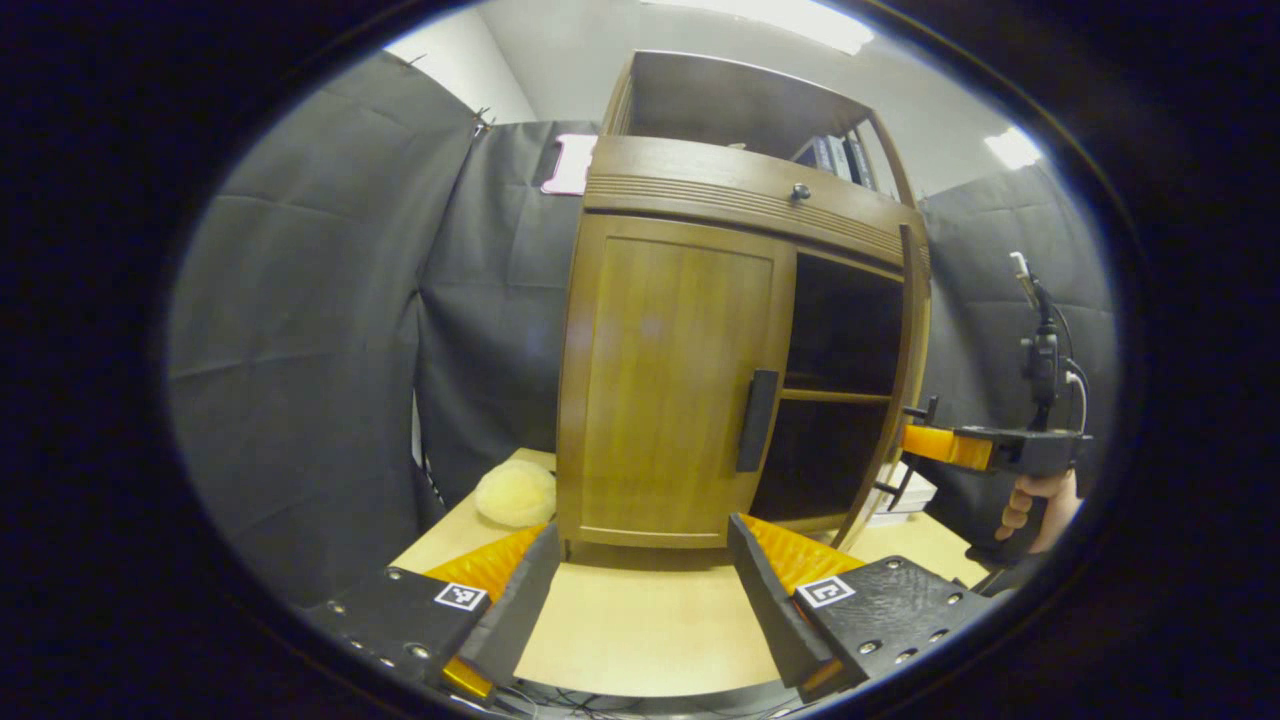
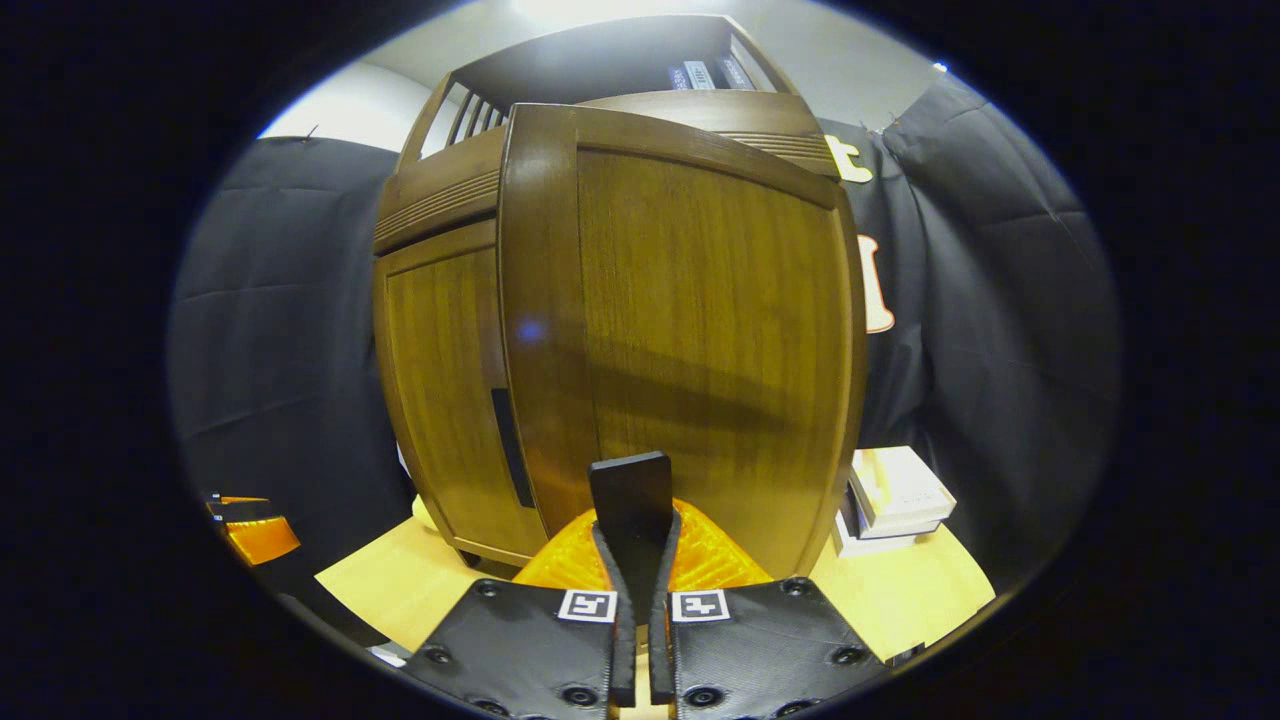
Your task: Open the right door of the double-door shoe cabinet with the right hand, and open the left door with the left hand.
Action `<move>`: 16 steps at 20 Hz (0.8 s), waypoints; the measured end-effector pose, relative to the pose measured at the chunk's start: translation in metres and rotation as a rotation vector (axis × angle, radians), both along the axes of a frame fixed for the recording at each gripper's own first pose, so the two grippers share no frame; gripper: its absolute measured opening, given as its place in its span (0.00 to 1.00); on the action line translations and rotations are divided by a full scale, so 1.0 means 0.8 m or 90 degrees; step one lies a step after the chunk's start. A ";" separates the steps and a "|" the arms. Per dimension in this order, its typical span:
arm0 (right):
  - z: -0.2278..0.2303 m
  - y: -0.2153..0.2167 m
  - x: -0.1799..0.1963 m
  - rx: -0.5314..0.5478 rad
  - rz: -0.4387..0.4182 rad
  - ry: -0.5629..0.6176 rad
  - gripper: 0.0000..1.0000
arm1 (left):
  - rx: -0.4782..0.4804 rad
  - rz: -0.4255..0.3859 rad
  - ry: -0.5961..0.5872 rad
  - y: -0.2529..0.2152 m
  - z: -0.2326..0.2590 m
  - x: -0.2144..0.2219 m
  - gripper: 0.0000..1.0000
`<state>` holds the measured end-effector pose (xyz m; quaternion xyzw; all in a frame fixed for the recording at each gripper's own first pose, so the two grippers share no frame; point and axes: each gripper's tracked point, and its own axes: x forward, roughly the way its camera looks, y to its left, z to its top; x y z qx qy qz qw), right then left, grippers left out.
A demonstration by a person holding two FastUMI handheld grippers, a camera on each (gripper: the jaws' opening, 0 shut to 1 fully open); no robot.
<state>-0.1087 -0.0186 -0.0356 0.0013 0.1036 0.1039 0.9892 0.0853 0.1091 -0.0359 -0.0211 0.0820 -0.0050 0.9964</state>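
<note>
The wooden shoe cabinet [image 1: 700, 190] stands on a light table. Its left door [image 1: 660, 380] is closed, and the black handle [image 1: 757, 420] sits at that door's right edge. My left gripper [image 1: 645, 590] is open, low in front of this door and apart from it. The right door [image 2: 700, 330] is swung out and faces the right gripper view. My right gripper [image 2: 635, 545] is shut on that door's black handle [image 2: 630, 480]. In the left gripper view the right gripper [image 1: 915, 440] and a hand [image 1: 1035, 505] hold the open door's edge [image 1: 905, 370], and a dark shelf interior [image 1: 835, 380] shows.
A yellow fluffy ball [image 1: 515, 492] lies at the cabinet's left foot. A white box [image 2: 895, 490] sits on the table right of the open door. A drawer with a small knob [image 1: 800, 190] runs above the doors. Black cloth walls surround the table.
</note>
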 end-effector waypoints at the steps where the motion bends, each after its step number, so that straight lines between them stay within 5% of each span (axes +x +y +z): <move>1: -0.001 -0.004 -0.005 -0.003 -0.005 0.000 0.04 | -0.003 0.003 -0.008 0.003 0.004 0.003 0.97; 16: 0.009 -0.093 -0.057 -0.019 -0.071 0.001 0.06 | 0.002 -0.034 -0.004 0.034 -0.011 0.091 0.98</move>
